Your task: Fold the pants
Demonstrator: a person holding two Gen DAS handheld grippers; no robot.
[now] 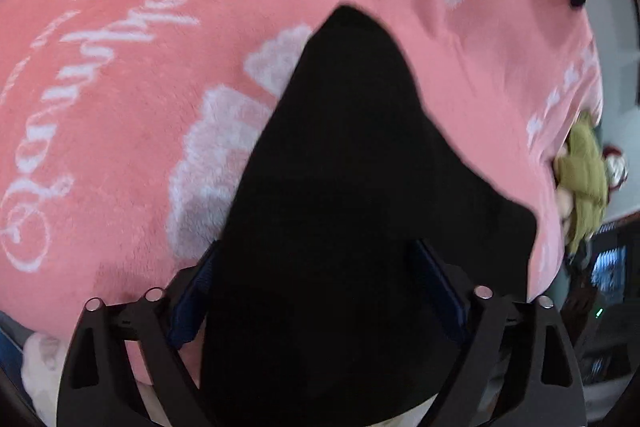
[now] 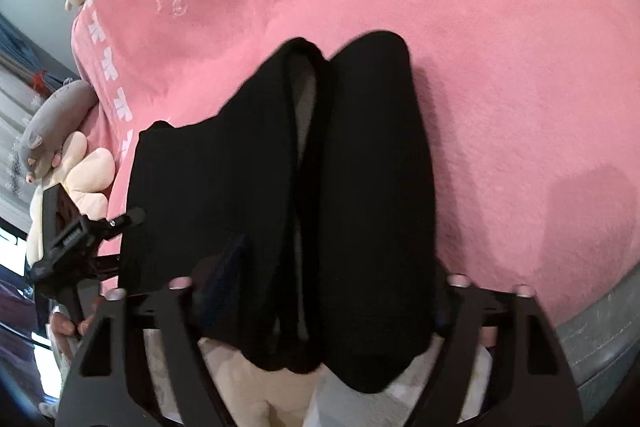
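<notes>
Left gripper (image 1: 320, 291) first: we see its blue-padded fingers (image 1: 192, 291) spread either side of the black fabric pants (image 1: 352, 167), though we cannot tell whether the pads press the cloth. Our right gripper (image 2: 320, 291) stands about half open around the same pants (image 2: 340, 187), both legs bunched between its fingers, and again we cannot tell if it pinches. Those pants lie lengthwise on the fuzzy pink blanket with white bows and script (image 2: 500, 87) covering the bed. Plush toys (image 2: 60, 139) sit along the blanket's left edge in the right wrist view.
</notes>
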